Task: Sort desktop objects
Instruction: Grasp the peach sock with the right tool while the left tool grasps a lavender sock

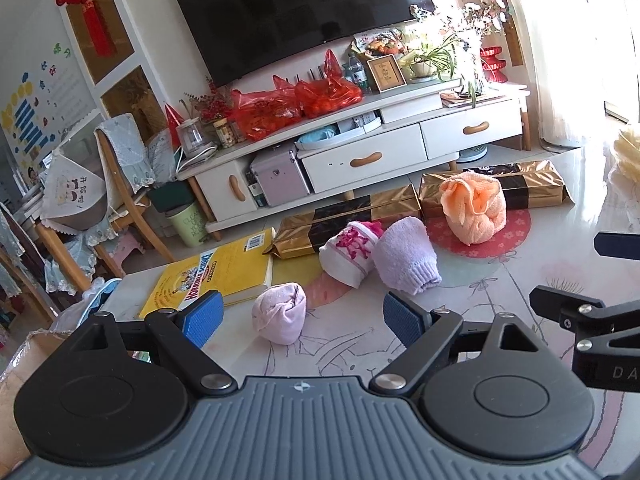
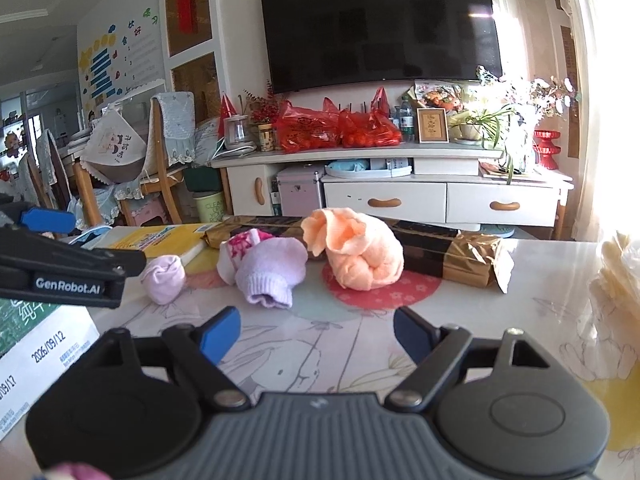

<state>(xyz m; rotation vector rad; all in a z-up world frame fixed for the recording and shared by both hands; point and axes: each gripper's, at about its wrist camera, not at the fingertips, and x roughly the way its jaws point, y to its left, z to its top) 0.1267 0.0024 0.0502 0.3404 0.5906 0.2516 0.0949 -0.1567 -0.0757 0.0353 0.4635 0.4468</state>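
Wall-mounted TV (image 2: 380, 24), dark screen, above a white TV stand (image 2: 440, 200) with wooden drawer handles. On the stand: two red plastic bags (image 2: 340, 128) side by side, a framed picture (image 2: 432, 125), a potted plant (image 2: 476, 124), a red stool-shaped ornament (image 2: 546, 148) at the right end, a glass jar (image 2: 236, 132) at the left end. Silver case (image 2: 298, 192) in the stand's open bay. Left of the stand, wooden chairs (image 2: 160, 184) with lace covers, a green bin (image 2: 210, 206). Red knot hanging (image 1: 86, 4) on the wall.
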